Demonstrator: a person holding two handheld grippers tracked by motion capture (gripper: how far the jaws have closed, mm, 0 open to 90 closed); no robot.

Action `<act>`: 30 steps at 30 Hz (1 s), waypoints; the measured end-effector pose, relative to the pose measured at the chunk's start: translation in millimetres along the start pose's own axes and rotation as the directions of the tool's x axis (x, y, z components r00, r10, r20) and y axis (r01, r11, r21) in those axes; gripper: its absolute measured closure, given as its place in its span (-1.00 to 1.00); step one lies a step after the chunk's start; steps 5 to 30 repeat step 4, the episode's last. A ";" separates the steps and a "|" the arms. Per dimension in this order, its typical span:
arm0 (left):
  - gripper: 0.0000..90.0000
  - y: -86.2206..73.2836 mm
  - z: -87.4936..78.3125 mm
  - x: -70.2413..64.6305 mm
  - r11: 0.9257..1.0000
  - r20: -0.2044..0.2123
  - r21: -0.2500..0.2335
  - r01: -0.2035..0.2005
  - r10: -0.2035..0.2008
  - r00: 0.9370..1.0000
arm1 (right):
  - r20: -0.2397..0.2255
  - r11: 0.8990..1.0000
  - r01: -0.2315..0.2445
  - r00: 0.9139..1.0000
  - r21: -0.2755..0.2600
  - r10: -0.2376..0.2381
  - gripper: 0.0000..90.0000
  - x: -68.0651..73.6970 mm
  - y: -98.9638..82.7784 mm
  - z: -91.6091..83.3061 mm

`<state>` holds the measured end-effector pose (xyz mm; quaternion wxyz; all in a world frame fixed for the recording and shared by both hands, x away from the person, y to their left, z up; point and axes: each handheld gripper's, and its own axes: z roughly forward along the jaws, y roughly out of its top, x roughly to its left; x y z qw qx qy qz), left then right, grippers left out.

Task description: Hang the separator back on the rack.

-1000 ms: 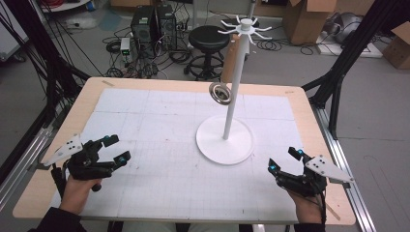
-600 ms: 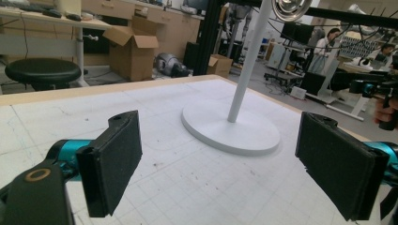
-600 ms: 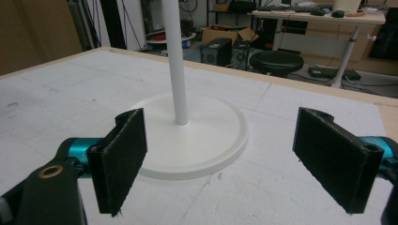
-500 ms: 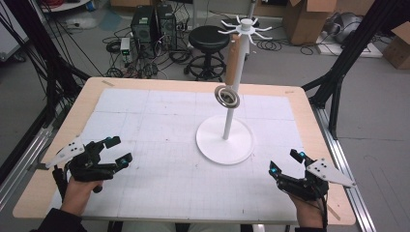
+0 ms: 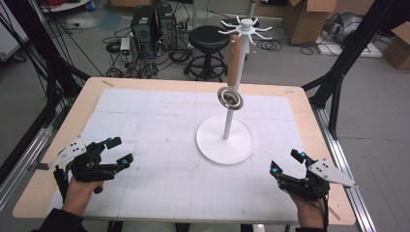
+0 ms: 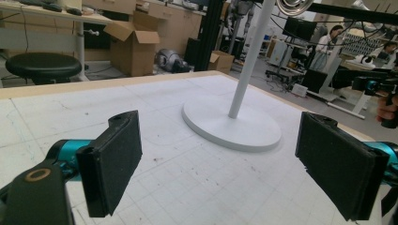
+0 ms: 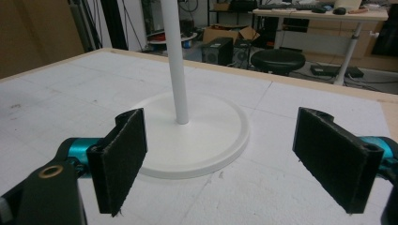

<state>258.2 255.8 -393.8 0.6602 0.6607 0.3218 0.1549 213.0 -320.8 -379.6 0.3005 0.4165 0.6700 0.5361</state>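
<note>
Lower left of high view: left gripper [image 5: 117,151] held low over table [image 5: 145,193], jaws spread wide, nothing between. Lower right of same view: right gripper [image 5: 287,162], jaws likewise spread, empty. Both well apart from white stand [image 5: 225,140] at centre-right of frame. Round base flat on table, thin pole upright, hooks fanned at top. Hanging from a hook: strainer [image 5: 231,98] w/ wooden handle, metal ring end down, just beside pole, tilted a bit left, clear of base. Left gripper view: pads [image 6: 115,161] wide apart, stand base [image 6: 232,127] centre frame beyond them. Right gripper view: pads [image 7: 122,154] wide apart, base [image 7: 197,140] & pole btw them, farther off.
</note>
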 end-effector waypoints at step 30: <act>-0.66 -0.3 -0.1 0.7 1.000 -0.003 0.002 0.003 -0.003 1.000 | 0.002 1.000 -0.001 1.000 0.001 0.001 -0.63 -0.9 -0.4 0.0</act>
